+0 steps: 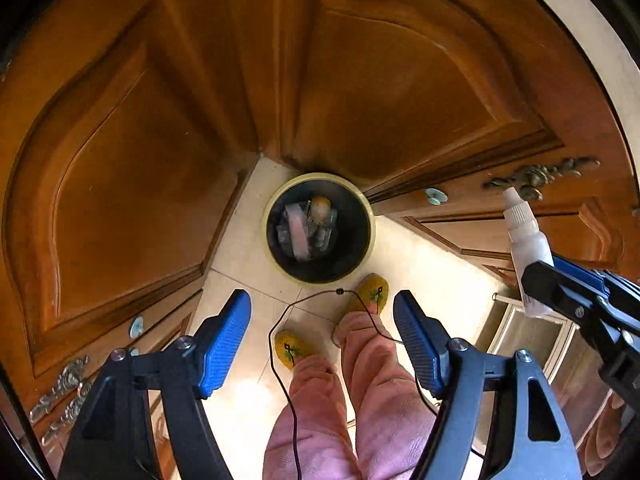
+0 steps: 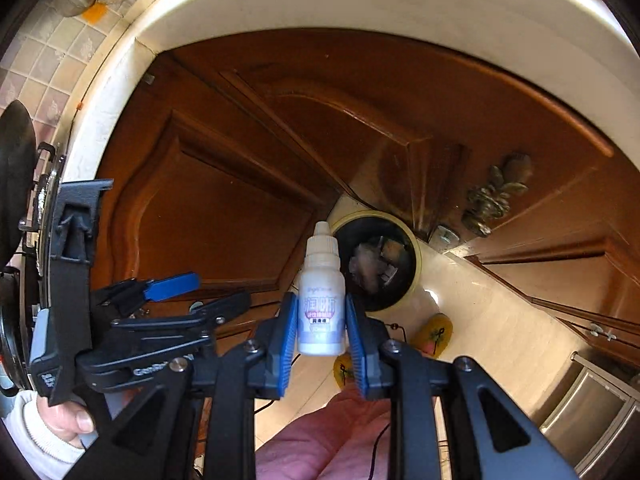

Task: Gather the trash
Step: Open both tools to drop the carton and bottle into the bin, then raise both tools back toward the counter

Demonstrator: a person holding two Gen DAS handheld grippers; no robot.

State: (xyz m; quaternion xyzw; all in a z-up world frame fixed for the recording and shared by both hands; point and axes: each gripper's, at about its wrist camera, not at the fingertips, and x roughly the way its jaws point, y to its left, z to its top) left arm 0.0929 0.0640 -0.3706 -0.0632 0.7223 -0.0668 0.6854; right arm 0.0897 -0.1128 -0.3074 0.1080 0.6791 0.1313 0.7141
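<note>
Two handheld grippers hang above a pale tiled kitchen floor, both looking down toward a small round trash bin.

The right gripper has its blue-padded jaws clenched on a small white dropper bottle. The bottle stands upright between the pads, its ribbed cap and nozzle pointing away from the camera and its printed label facing the lens. In the right wrist view, the bottle sits just left of the bin's opening, high above the floor. In the left wrist view, the same bottle shows at the right edge of the frame, clamped in the right gripper.

The left gripper has its jaws spread wide with nothing between them. Its blue pads frame the person's legs in pink trousers and two yellow slippers standing on the floor just before the bin.

The bin has a pale yellow rim and a dark liner. It rests on the floor in the corner where two brown wooden cabinet doors meet. Crumpled wrappers and other scraps lie inside it. A thin black cable trails across the floor near the slippers.

A white countertop edge curves above the cabinets.
</note>
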